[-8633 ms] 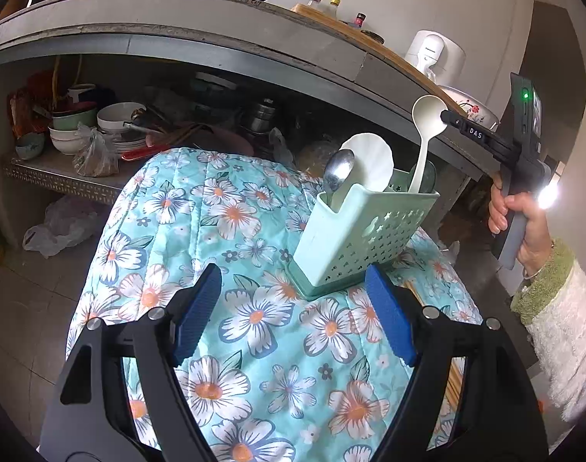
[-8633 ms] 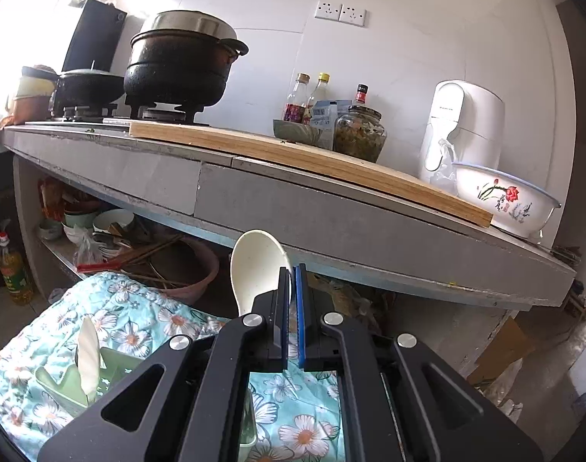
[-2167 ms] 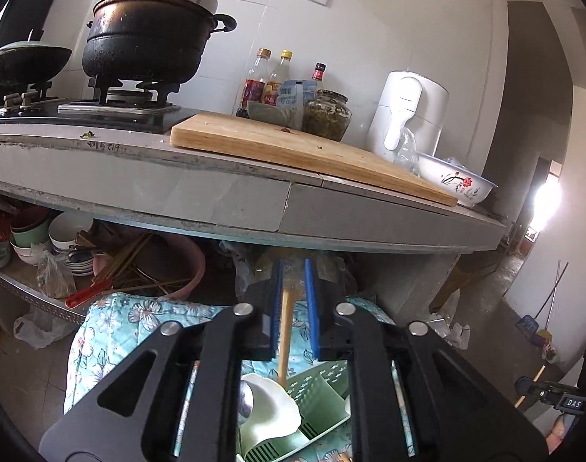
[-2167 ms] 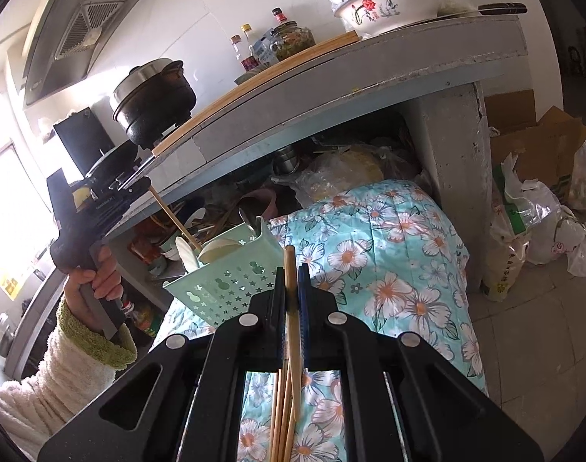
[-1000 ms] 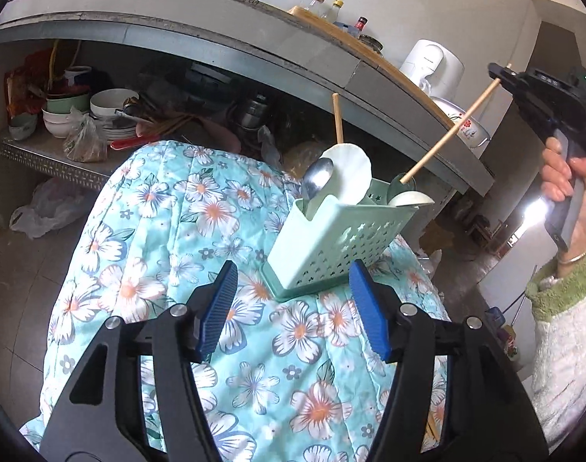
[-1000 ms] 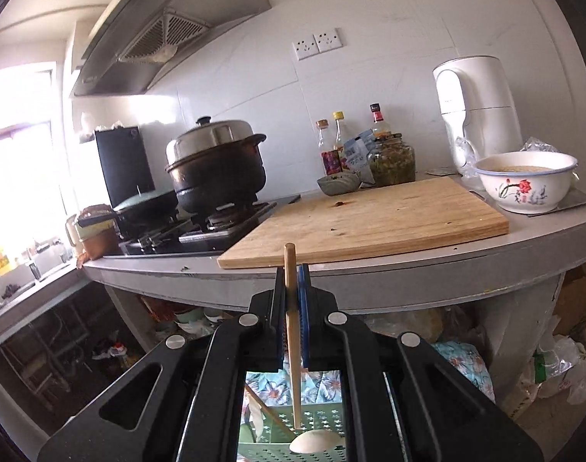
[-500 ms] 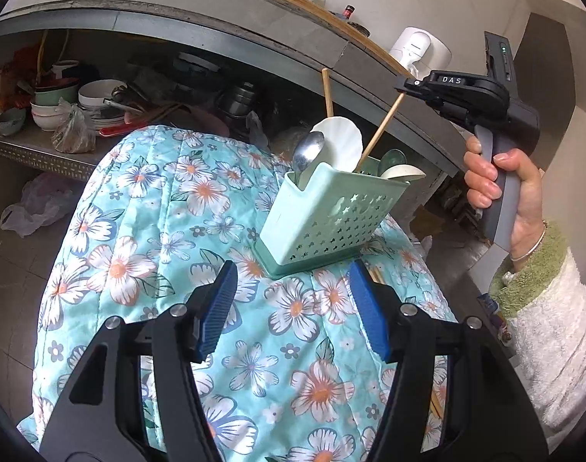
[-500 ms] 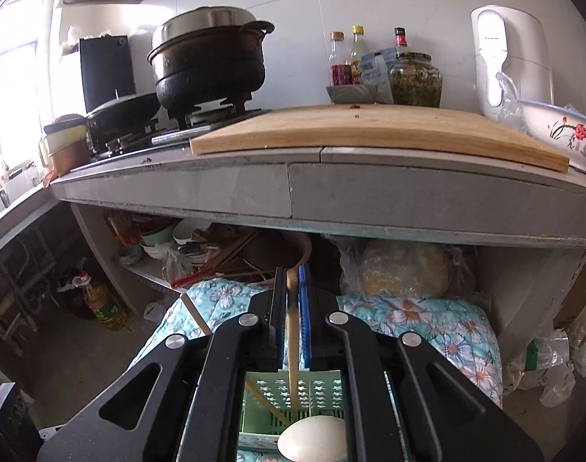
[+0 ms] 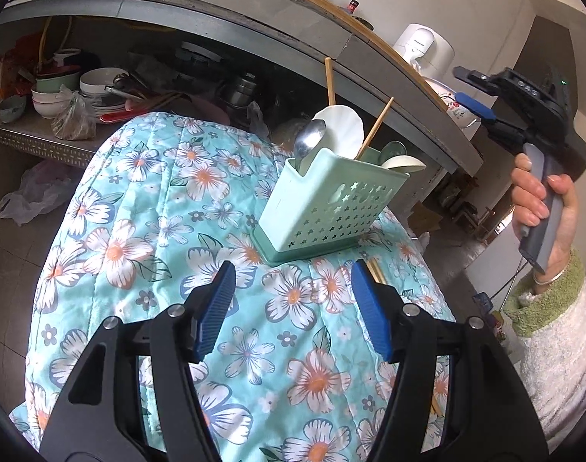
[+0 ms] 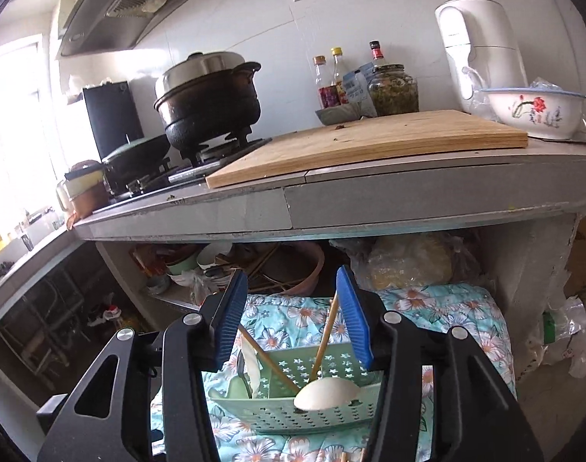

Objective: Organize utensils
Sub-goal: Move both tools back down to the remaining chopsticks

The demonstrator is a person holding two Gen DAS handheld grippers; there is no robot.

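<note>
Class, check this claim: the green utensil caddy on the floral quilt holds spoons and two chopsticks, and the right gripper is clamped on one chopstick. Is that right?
Not quite. The right wrist view shows the right gripper with its jaws just opened, no longer clamping the chopstick. The caddy on the floral quilt does hold spoons and two chopsticks.

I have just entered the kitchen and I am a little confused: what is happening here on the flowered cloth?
A person is sorting utensils with a handheld gripper in each hand. The right gripper has just been opening and has let a chopstick go into the green utensil holder, which already holds spoons and another chopstick. The left gripper hangs open and empty in front of the holder. More chopsticks lie on the cloth.
</note>
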